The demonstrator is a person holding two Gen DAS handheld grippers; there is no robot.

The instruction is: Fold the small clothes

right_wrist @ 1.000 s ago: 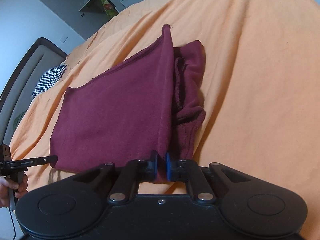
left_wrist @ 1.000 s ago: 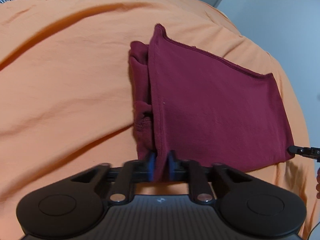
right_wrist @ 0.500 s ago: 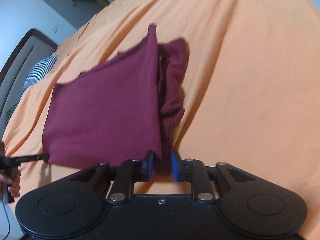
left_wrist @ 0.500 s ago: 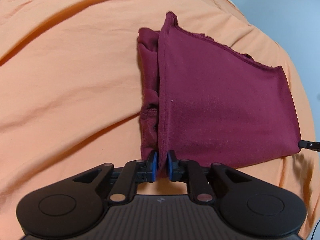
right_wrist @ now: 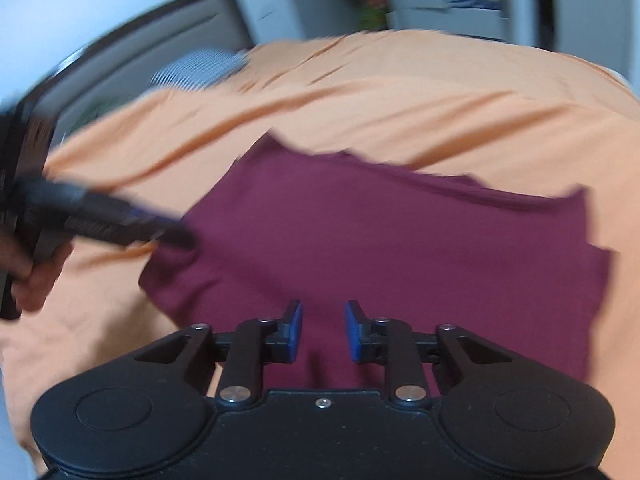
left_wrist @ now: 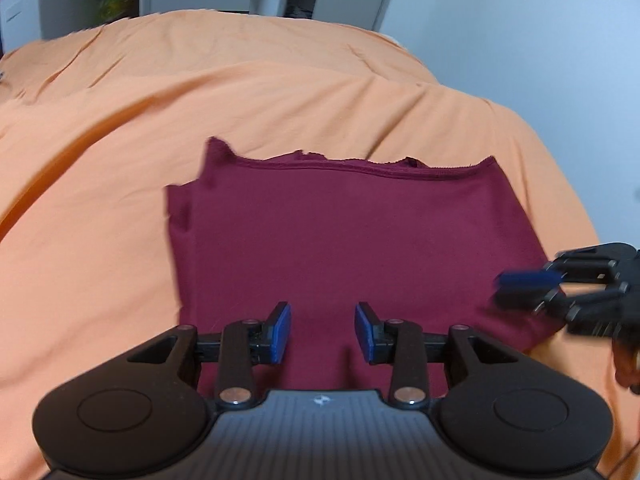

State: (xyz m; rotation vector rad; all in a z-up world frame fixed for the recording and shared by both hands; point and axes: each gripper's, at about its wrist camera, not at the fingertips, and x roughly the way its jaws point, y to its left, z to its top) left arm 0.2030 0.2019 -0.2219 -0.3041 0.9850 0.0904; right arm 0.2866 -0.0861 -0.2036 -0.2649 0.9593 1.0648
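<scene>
Left wrist view: the left gripper (left_wrist: 322,332) hangs with jaws apart, gripping nothing, over the maroon garment (left_wrist: 352,240) lying flat on the orange bedspread (left_wrist: 120,184). Right wrist view, blurred: the right gripper (right_wrist: 324,330) is spread too, empty, above the same cloth; a hand (right_wrist: 28,276) shows at left.

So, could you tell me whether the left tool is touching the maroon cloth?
Cannot tell: left wrist view shows left tool open over maroon cloth.
</scene>
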